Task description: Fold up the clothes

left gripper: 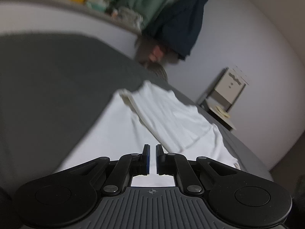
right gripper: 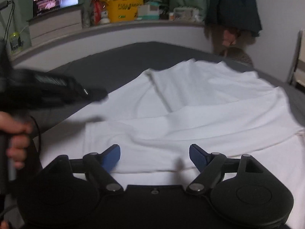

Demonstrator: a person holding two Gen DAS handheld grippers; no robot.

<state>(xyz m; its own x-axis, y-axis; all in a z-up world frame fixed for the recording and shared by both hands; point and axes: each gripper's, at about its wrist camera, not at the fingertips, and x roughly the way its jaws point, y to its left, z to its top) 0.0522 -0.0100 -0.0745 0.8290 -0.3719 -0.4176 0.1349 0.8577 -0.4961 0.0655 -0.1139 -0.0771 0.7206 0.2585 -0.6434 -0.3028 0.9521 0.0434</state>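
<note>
**Both hand-held grippers off the cloth, fold half made**

Our right hand-held gripper (right gripper: 154,156) hangs just above the near edge of the white garment (right gripper: 190,105), its blue pads spread wide with only cloth showing far below the gap, so nothing is gripped. Our left hand-held gripper (left gripper: 152,159) is pinched almost closed with nothing between its pads; in the right wrist view it appears as a blurred dark shape off to the left, gripped by our hand (right gripper: 16,143).

We see the garment spread on the dark grey bed (right gripper: 106,64), one side already laid over the middle, a long seam or placket running diagonally across it. Beyond the bed a ledge (right gripper: 118,28) carries a yellow box (right gripper: 124,9), a laptop (right gripper: 55,0) and small clutter; a dark garment (right gripper: 232,5) hangs on the wall.

We judge the main risk to be the folded flap: it lies loose and rippled, so a pad dragging across it, or a bite that catches only the top layer, would pull the fold askew. Blur in both views also makes the hem line hard to place.
</note>
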